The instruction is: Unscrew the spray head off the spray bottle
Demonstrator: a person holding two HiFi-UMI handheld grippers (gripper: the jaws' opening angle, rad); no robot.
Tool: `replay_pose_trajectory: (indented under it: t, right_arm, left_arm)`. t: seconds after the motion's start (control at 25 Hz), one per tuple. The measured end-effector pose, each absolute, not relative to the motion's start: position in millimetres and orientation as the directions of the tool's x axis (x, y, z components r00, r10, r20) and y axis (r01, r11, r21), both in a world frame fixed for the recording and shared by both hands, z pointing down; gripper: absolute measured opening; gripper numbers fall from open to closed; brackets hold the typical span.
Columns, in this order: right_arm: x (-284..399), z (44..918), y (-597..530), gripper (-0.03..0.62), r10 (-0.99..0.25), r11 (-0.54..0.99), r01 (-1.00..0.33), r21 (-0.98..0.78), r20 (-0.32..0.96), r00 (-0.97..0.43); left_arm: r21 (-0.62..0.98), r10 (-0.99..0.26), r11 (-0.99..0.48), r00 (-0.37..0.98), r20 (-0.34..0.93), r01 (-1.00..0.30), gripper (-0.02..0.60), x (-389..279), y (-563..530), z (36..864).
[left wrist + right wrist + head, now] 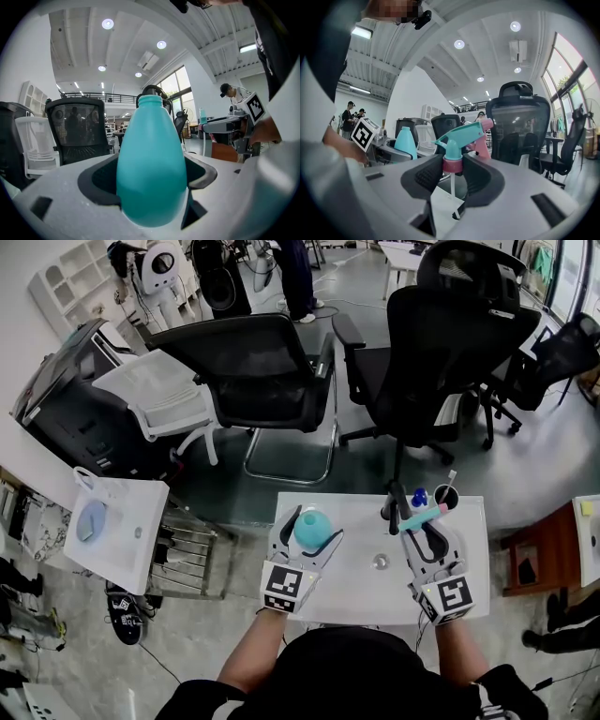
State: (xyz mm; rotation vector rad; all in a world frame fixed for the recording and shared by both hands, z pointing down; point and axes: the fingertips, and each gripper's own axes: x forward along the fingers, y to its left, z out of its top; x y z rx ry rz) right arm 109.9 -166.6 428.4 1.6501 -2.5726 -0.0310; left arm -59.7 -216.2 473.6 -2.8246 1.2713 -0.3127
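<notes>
A teal spray bottle [310, 521] with a bare open neck stands upright between the jaws of my left gripper [312, 527], which is shut on its body. In the left gripper view the bottle [150, 164] fills the middle and the pads of the left gripper [151, 182] press on both its sides. My right gripper [424, 527] is shut on the detached spray head [419, 517]. In the right gripper view the right gripper [452, 171] clamps the pink collar, with the teal and pink spray head [461, 137] above and the dip tube [452, 192] hanging free. The bottle [405, 140] shows apart at the left.
The white table [366, 601] carries a small clear object [380, 562]. A cup with pens [446, 495] and other small items stand near its far right edge. Two black office chairs [272, 371] [441, 343] stand beyond the table. A white side stand [112, 531] is at the left.
</notes>
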Motion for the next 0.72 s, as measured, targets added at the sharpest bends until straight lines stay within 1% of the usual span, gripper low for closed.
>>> replay_pose_trajectory:
  t: [0.72]
  right_arm:
    - [106.0, 426.1, -166.2, 0.137, -0.909, 0.416, -0.908, 0.054, 0.053, -0.413]
  left_arm:
    - [-0.11, -0.734, -0.676, 0.651, 0.194, -0.729, 0.405, -61.7, -211.7, 477.5]
